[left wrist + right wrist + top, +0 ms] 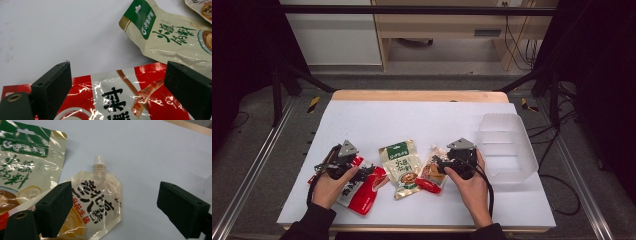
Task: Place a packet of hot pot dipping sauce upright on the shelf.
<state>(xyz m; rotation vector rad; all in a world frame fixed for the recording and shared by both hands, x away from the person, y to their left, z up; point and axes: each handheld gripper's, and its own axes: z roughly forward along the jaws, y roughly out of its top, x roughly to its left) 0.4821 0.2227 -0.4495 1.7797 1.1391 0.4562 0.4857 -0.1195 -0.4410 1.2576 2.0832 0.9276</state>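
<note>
At the lower left of the high view, the left gripper (343,162) is held over the red packet (357,187), jaws spread wide with nothing pinched. In the centre the green-topped packet (401,167) lies flat, untouched. To its right, the right gripper (457,159) is poised above the spouted pouch (430,172), jaws likewise parted and empty. At the right edge the clear bin (507,150) is seen empty, so sorting is judged not yet begun: all three packs remain. Bare white tabletop (412,120) across the upper half offers free room.
</note>
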